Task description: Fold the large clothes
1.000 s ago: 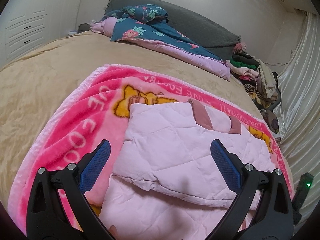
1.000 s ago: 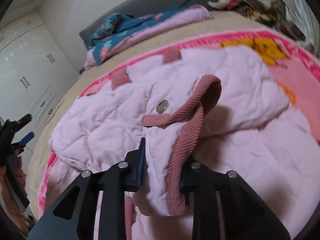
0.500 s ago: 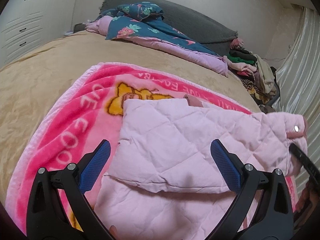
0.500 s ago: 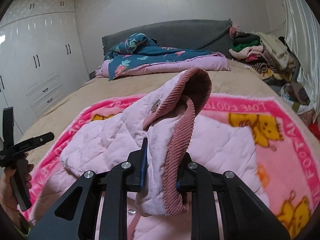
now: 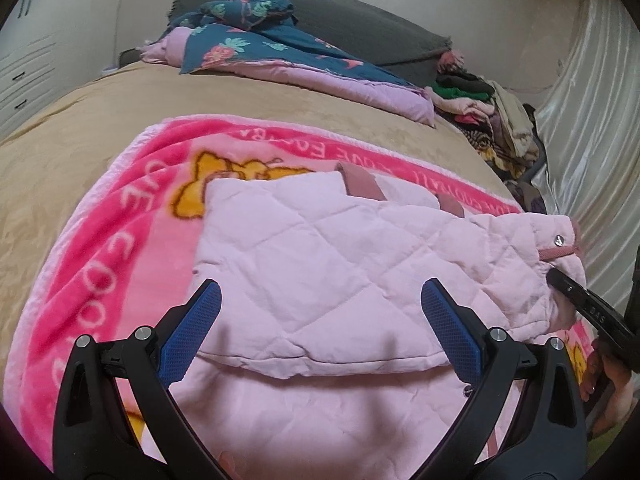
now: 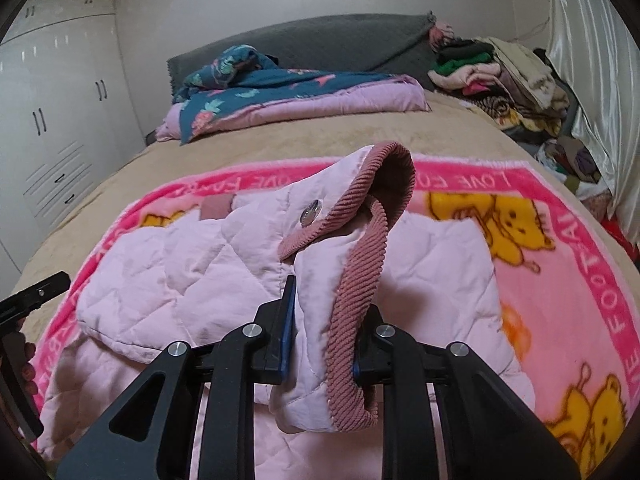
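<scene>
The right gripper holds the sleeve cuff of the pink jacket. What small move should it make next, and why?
Probably carry the cuff across the jacket body and lower it: the right gripper holds the sleeve raised, while the left gripper hovers open.

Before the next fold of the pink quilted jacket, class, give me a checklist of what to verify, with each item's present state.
1. Right gripper shut on the sleeve cuff: ok.
2. Left gripper open, holding nothing: ok.
3. Jacket body lying on the pink blanket: ok.
4. Sleeve lifted off the jacket body: ok.
5. Nothing lying on the jacket: ok.
6. Jacket's near hem straight: cannot tell.
</scene>
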Available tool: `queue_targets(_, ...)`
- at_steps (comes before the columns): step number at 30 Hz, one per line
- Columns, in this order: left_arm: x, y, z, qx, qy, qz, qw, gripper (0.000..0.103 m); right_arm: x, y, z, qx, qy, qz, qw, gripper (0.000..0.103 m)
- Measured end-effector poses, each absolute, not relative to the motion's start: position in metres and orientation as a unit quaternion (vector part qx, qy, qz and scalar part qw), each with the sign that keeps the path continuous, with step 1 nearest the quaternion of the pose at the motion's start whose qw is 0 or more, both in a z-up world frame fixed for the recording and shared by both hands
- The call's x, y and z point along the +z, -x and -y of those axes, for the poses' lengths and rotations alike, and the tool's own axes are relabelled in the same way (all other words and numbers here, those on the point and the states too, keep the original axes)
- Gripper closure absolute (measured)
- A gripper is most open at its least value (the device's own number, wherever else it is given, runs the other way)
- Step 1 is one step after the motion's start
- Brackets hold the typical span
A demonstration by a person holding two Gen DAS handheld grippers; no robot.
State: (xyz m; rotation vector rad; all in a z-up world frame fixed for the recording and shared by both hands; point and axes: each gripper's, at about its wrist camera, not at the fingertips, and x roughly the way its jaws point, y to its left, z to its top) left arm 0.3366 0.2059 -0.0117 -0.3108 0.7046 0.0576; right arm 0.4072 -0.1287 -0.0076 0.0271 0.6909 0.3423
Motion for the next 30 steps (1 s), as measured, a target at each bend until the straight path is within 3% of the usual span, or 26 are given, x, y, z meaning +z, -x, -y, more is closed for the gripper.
queue_targets(10,-0.023,-0.345,-0.195,0.027,0.138,-0.357,0.924,0.01,-0.025,-0.415,0.135,0.133,-0.009,-0.361,0.923,0.062)
queue_targets(14,-0.023,-0.346,-0.195,0.026,0.136,-0.357,0.924,0.01,-0.018,-0.409,0.137,0.121,-0.003,-0.346,0.93,0.044)
queue_targets(18,-0.028,-0.349,-0.192,0.017,0.129,-0.361,0.923,0.01,-0.007,-0.404,0.132,0.127,0.015,-0.329,0.936,0.039)
queue_targets(19,-0.029,-0.35,-0.192,0.018,0.127,-0.362,0.923,0.011,-0.006,-0.403,0.129,0.131,0.019,-0.328,0.935,0.039)
queue_targets(21,-0.031,-0.351,-0.19,0.015,0.125,-0.363,0.923,0.024,-0.002,-0.4,0.122,0.142,0.031,-0.325,0.935,0.035)
queue_targets(25,-0.036,-0.355,-0.186,0.003,0.121,-0.373,0.92,0.034,0.005,-0.399,0.107,0.166,0.046,-0.322,0.931,0.026)
queue_targets(30,-0.067,-0.362,-0.19,0.017,0.122,-0.417,0.9,0.034,0.008,-0.405,0.084,0.195,0.057,-0.342,0.918,0.02)
